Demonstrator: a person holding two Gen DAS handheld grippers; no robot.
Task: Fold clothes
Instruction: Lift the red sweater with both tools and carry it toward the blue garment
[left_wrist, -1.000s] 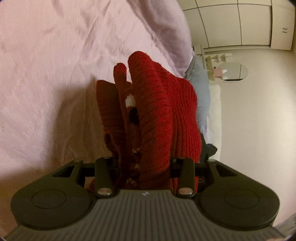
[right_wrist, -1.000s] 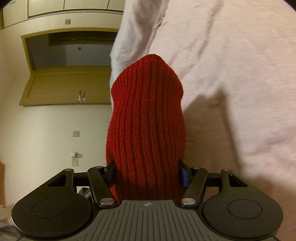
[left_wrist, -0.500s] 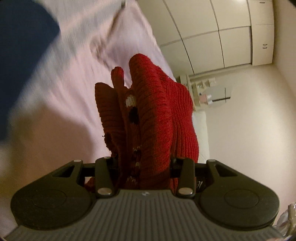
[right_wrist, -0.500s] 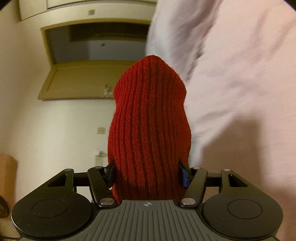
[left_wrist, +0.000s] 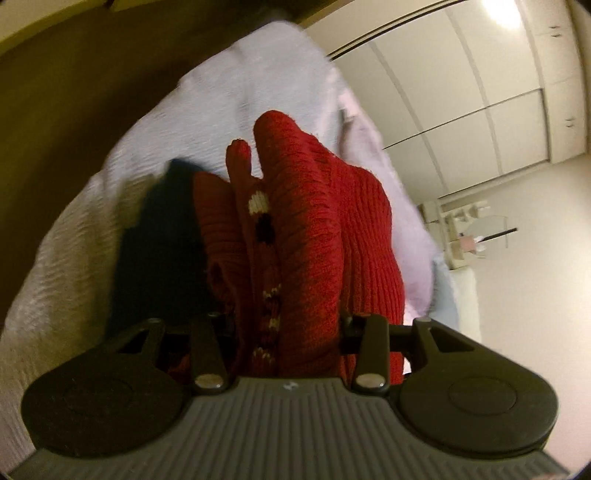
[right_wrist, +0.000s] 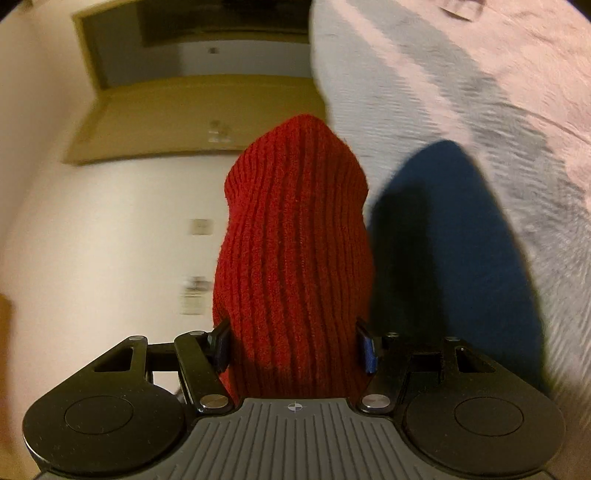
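A thick red knit sweater (left_wrist: 303, 229) with a small white and black pattern is bunched in several folds between the jaws of my left gripper (left_wrist: 284, 317), which is shut on it. In the right wrist view, a ribbed fold of the same red sweater (right_wrist: 295, 240) fills the wide gap of my right gripper (right_wrist: 295, 343), whose blue pads press on both of its sides. The knit hides the fingertips of both grippers. The sweater hangs above a bed with a pale pink cover (right_wrist: 480, 74).
A dark blue garment (right_wrist: 454, 240) lies on the bed cover (left_wrist: 240, 92), close beside the sweater; it shows as a dark blue patch (left_wrist: 159, 240) in the left view. White wardrobe doors (left_wrist: 461, 92) and a small dresser (left_wrist: 476, 236) stand beyond. A wooden door (right_wrist: 184, 122) is at the left.
Both grippers have swept sideways over the bed with the red sweater still held. The dark blue garment has come into view beside it. Neither grip has changed.
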